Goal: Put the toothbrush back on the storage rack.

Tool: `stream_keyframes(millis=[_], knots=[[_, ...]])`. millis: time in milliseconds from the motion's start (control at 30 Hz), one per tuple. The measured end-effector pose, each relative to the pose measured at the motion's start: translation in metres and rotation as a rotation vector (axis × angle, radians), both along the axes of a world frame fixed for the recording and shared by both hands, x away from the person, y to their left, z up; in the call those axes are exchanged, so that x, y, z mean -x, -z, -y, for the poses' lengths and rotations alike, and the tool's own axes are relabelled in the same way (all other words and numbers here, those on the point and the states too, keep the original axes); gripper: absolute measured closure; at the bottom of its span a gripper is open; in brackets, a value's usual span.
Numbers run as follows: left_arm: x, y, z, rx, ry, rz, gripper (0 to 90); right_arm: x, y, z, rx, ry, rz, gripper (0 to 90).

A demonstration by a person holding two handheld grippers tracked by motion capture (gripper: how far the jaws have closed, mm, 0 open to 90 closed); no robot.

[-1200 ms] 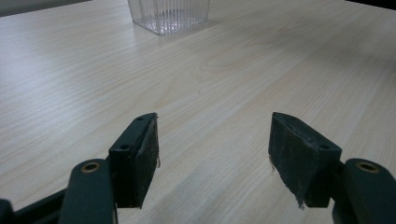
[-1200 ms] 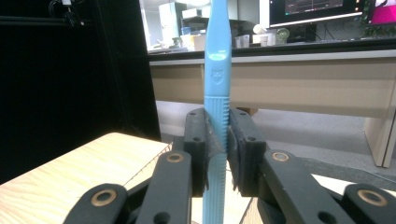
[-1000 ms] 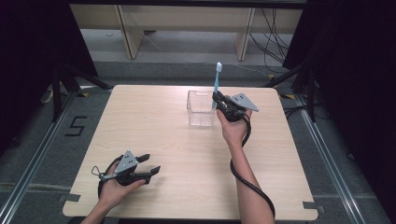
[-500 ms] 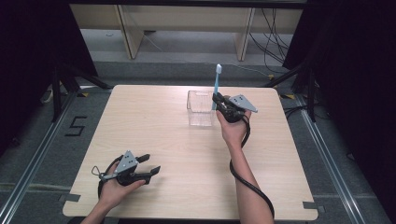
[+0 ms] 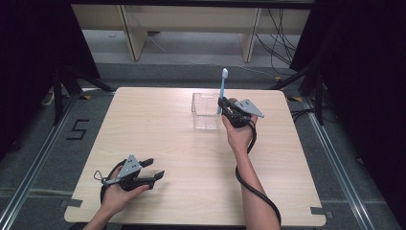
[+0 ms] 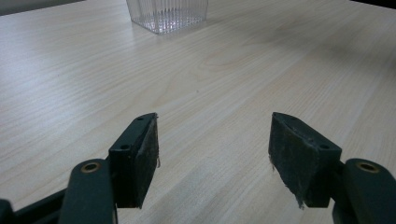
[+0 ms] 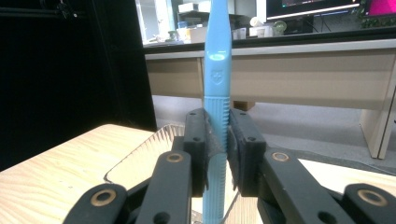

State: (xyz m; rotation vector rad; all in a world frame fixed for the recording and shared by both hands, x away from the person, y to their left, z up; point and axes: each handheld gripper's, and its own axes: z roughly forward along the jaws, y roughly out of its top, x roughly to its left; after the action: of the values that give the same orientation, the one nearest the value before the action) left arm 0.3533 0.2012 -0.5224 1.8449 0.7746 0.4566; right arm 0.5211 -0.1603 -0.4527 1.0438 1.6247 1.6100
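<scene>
A light blue toothbrush (image 5: 222, 91) stands upright with its white head at the top, held in my right gripper (image 5: 223, 106) just at the right rim of a clear ribbed plastic cup (image 5: 205, 111). In the right gripper view the pads clamp the toothbrush (image 7: 216, 74) at its ribbed handle, and the cup's rim (image 7: 140, 156) lies below the jaws. My left gripper (image 5: 155, 168) rests near the table's front left, jaws wide apart with nothing between them. In the left gripper view the left gripper (image 6: 212, 156) has bare wood between its pads and the cup (image 6: 168, 14) stands far off.
The wooden table (image 5: 158, 129) carries just the cup. Black cables trail from both grippers, the right one (image 5: 253, 189) looping along the forearm. Beyond the far edge stand pale wooden furniture legs (image 5: 129, 33) and loose floor cables.
</scene>
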Motion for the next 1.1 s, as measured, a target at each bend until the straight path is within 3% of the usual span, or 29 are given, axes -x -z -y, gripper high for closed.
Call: stream_keyframes(millis=[167,433,600,633,733,767,900,1100], knots=[[0.000,0.000,0.000,-0.002,0.001,0.001,32.9,0.003,0.002,-0.001,-0.015,-0.004,-0.025,78.9],[0.000,0.000,0.000,-0.003,0.001,0.000,33.0,0.003,0.004,0.000,0.007,-0.002,-0.010,78.9],[0.001,-0.001,0.000,-0.012,-0.003,-0.003,32.9,0.005,0.006,-0.002,0.002,0.009,-0.030,78.8],[0.001,-0.001,0.000,-0.014,-0.003,-0.002,33.0,0.004,0.006,0.000,0.033,0.006,-0.008,78.8],[0.001,-0.001,0.000,-0.014,-0.003,-0.003,33.0,0.006,0.008,-0.002,0.012,0.007,-0.035,78.8],[0.001,-0.001,0.000,-0.014,-0.003,-0.003,32.9,0.004,0.009,-0.001,0.030,0.003,-0.013,78.8],[0.001,-0.001,0.000,-0.016,-0.002,-0.003,33.0,0.005,0.010,-0.002,0.018,-0.015,-0.026,78.8],[0.001,-0.001,0.000,-0.017,-0.002,-0.003,33.0,0.005,0.012,-0.002,0.023,0.005,-0.030,78.8]])
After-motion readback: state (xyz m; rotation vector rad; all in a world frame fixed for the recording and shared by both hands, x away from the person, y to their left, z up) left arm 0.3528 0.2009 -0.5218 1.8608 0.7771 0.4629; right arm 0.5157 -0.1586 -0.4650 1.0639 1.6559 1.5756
